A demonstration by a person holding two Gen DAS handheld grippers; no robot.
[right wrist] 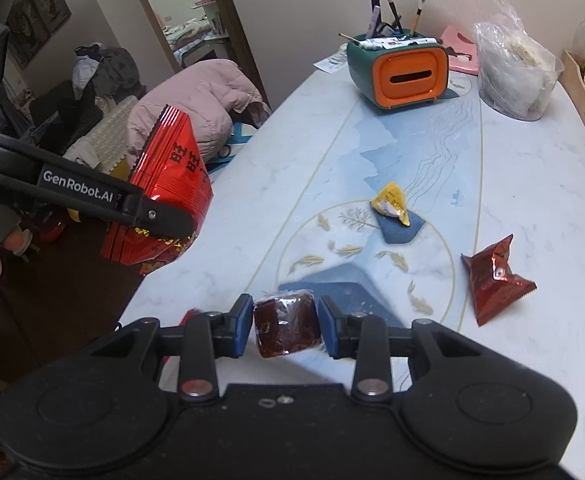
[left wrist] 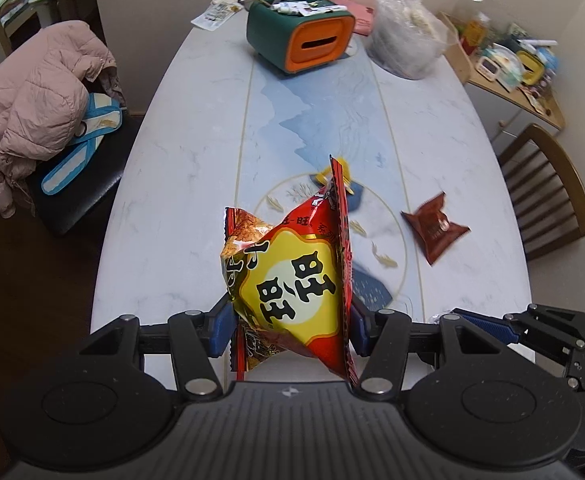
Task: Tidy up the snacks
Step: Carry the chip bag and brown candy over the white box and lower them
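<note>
Left tool (left wrist: 290, 324) is clamped on a load; right tool (right wrist: 285, 326) likewise, both raised.

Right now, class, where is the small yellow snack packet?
In the right wrist view the small yellow snack packet lies on the table, mid-table on the dark blue print, left of the dark red packet and nearer than the green-and-orange organizer.

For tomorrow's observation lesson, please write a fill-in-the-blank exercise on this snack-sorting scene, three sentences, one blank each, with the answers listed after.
1. The left gripper is shut on a red and ____ snack bag printed with large black characters.
2. The dark brown wrapped snack sits between the blue fingers of the ____ gripper.
3. The tissue box at the far end of the table has an ____ front with a slot.

Missing words: yellow; right; orange
</note>
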